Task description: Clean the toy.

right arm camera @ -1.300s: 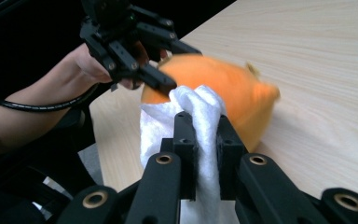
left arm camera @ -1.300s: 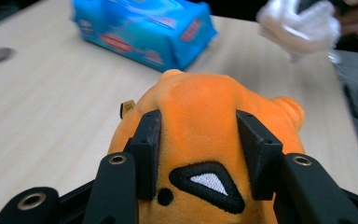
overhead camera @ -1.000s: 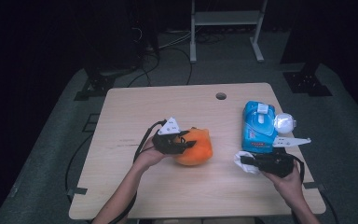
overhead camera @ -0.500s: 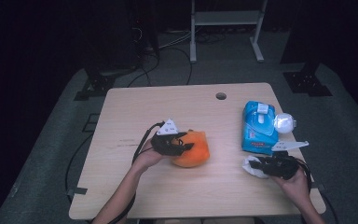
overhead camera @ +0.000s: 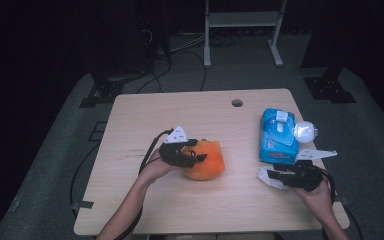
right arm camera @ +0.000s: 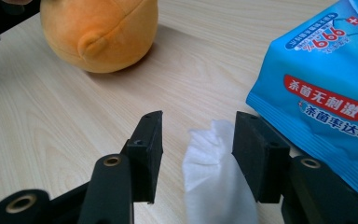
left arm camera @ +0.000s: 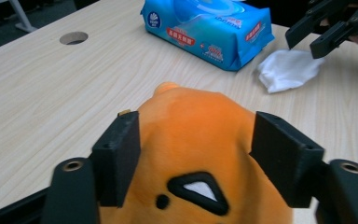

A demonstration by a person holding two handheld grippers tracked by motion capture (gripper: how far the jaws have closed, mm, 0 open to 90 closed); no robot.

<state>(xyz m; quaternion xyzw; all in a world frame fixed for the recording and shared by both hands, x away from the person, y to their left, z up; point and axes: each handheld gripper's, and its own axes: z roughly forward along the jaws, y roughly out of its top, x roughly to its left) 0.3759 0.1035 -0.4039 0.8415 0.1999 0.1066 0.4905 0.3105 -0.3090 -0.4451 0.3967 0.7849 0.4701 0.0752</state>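
**Orange plush toy and white wipe between loosened jaws**

Orange and soft, the round plush toy [overhead camera: 206, 160] is lying near the middle of the pale wooden surface [overhead camera: 180, 115], with a small black-and-white triangle mark seen on it in the left gripper view. The crumpled white wipe [right arm camera: 212, 186] is resting flat on the surface, thin and wrinkled. Just behind the wipe, the glossy blue wipe pack [overhead camera: 278, 135] is lying, a soft rectangular packet with red labels, and a small white ball-like object [overhead camera: 305, 132] is sitting just beside the pack, on its right in the high view. A round cable hole [overhead camera: 237, 103] is showing in the far part of the surface.

The left hand-held gripper [left arm camera: 196, 154] is standing around the toy; its jaws have just been opening, and the right pad is standing clear of the plush, while the left pad is very close to it, so the grasp is released. The right hand-held gripper [right arm camera: 198, 154] is standing over the wipe; its jaws have just been opening too, and the wipe is lying between them, near the right pad, not pinched.
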